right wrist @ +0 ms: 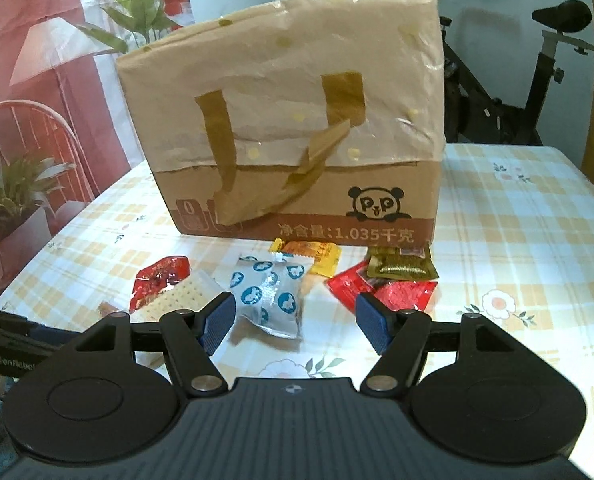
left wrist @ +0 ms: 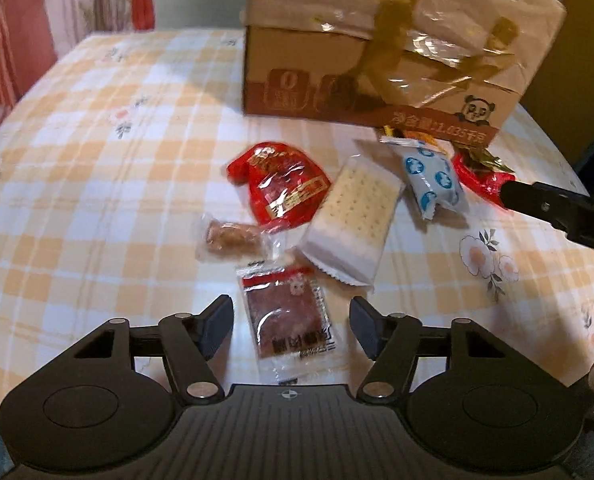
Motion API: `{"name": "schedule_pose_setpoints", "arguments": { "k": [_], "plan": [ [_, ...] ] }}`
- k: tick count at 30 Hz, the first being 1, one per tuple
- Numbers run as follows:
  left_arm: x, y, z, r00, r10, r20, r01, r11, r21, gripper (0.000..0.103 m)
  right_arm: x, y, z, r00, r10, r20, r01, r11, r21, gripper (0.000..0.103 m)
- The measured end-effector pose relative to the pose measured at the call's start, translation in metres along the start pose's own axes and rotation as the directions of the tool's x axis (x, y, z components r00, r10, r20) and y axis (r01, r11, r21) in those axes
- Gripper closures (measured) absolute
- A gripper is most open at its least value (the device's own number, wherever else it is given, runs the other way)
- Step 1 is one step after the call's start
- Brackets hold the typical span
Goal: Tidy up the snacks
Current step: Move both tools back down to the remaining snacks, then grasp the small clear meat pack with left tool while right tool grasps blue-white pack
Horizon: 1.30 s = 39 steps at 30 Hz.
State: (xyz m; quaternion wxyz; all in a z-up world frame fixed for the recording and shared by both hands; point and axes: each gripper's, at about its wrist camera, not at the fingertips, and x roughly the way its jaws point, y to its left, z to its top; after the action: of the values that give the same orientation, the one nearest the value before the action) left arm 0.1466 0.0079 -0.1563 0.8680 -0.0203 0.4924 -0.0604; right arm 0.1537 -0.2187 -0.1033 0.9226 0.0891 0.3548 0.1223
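Left tool [left wrist: 291,330] is seen wide open, nothing gripped, w/ brown jerky packet [left wrist: 291,320] lying between its fingers at lower center on the bench [left wrist: 97,160]. Right tool [right wrist: 295,322] is also wide open, empty, w/ blue-dotted white packet [right wrist: 271,296] lying between its fingers. Other snacks are scattered mid-frame before cardboard box [right wrist: 289,120].

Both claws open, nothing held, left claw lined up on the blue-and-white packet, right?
Not quite. Both claws are open and empty, but the left claw is lined up on the clear packet with the dark reddish-brown slab, as the left wrist view shows. The blue-and-white packet sits in front of the right claw, seen in the right wrist view.
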Motion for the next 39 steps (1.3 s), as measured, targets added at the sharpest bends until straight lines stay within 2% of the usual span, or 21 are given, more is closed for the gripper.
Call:
{"name": "schedule_pose_setpoints", "arguments": {
  "k": [1,4,6,8,15,19,23,31,32,33,34,39],
  "plan": [
    [0.001,-0.002,0.0,1.0,0.008,0.004,-0.008,1.0,0.018,0.037,0.001,0.0,0.0,1.0,-0.001,-0.004,0.001,1.0,0.003,0.033],
    [0.0,-0.004,-0.001,0.998,0.049,0.032,-0.051,0.998,0.049,0.056,0.004,0.0,-0.002,1.0,0.0,-0.013,0.001,1.0,0.006,0.033],
    [0.0,0.002,0.001,0.999,0.032,0.039,-0.033,0.999,0.018,0.059,0.005,0.0,-0.004,1.0,0.0,-0.019,0.0,1.0,0.007,0.033],
    [0.0,0.006,0.002,0.998,0.045,0.05,-0.046,0.999,0.002,0.06,0.006,-0.002,-0.004,1.0,-0.003,-0.023,0.003,1.0,0.011,0.033],
    [-0.014,0.011,0.011,0.988,0.082,0.128,-0.077,0.996,-0.043,0.061,0.013,-0.006,-0.007,0.999,-0.008,-0.045,0.009,1.0,0.024,0.033],
    [-0.022,0.014,0.013,0.982,0.084,0.169,-0.075,0.995,-0.062,0.061,0.022,-0.003,-0.001,0.999,0.026,-0.039,-0.025,0.999,0.031,0.033],
    [-0.027,0.018,0.014,0.978,0.074,0.195,-0.06,0.995,-0.077,0.061,0.044,0.004,0.011,0.998,0.059,-0.035,-0.059,0.998,0.023,0.033],
    [-0.03,0.024,0.014,0.974,0.083,0.21,-0.063,0.993,-0.1,0.061,0.089,0.023,0.014,0.993,0.039,-0.111,-0.045,0.998,-0.054,0.035],
    [-0.03,0.025,0.014,0.974,0.083,0.211,-0.063,0.993,-0.102,0.061,0.088,0.022,0.011,0.994,0.038,-0.1,-0.043,0.998,-0.05,0.039],
    [-0.029,0.025,0.015,0.974,0.083,0.21,-0.062,0.993,-0.103,0.061,0.086,0.021,0.009,0.995,0.033,-0.09,-0.037,0.998,-0.047,0.048],
    [-0.028,0.025,0.015,0.975,0.08,0.209,-0.06,0.993,-0.103,0.061,0.084,0.02,0.007,0.997,0.017,-0.08,-0.021,0.999,-0.046,0.051],
    [-0.024,0.019,0.016,0.977,0.064,0.201,-0.047,0.995,-0.085,0.061,0.06,0.005,-0.011,0.999,0.004,-0.036,-0.003,1.0,0.014,0.053]
  ]
}}
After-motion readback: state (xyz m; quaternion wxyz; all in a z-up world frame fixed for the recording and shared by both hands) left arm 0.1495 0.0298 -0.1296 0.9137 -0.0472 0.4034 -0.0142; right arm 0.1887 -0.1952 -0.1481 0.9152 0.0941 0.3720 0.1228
